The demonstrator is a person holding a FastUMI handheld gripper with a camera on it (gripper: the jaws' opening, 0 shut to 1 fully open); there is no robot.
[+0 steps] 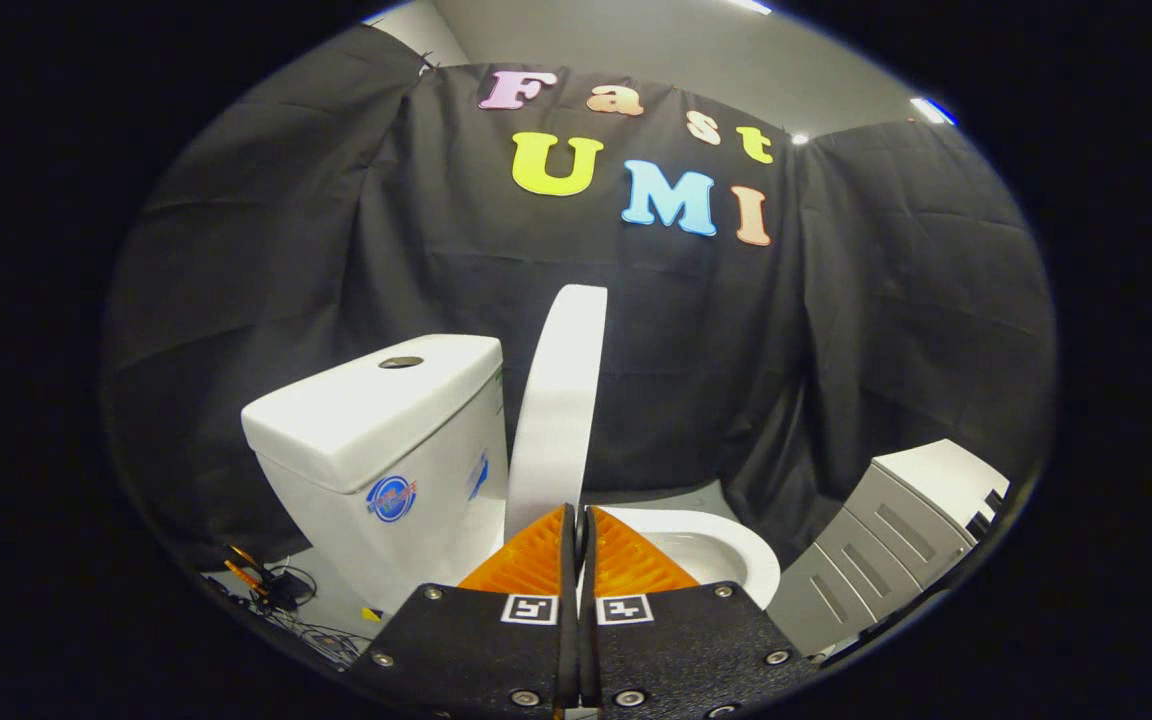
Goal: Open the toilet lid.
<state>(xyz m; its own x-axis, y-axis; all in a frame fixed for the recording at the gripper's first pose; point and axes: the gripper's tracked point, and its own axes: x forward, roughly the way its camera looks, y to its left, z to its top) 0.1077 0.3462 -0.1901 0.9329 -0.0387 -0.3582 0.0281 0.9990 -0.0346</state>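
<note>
Tool (579,512), two orange ribbed fingers (526,560) on black textured mounts, narrowed until only a thin slit separates the tips. Whether the tips pinch the lower edge of the white plastic toilet lid (558,400) cannot be told: the fingers cover the lid's base and hinge. The lid stands raised, seen nearly edge-on, rising directly ahead of and above the fingertips and leaning slightly towards the right. Beyond the left finger, close beside the lid, sits the white ceramic cistern (376,440), with a round dark flush button (401,362) on its top and blue round stickers on its side; the gap between lid and cistern is narrow, and contact cannot be judged. Just ahead of the right finger, the white curved rim of the toilet bowl (736,545) shows, its near portion hidden behind the finger mount. Further right stands a grey drawer cabinet with a white top (886,540), partly cut off. Low to the left, dark tangled cables (286,600) lie on the pale floor (336,605), indistinct.
</note>
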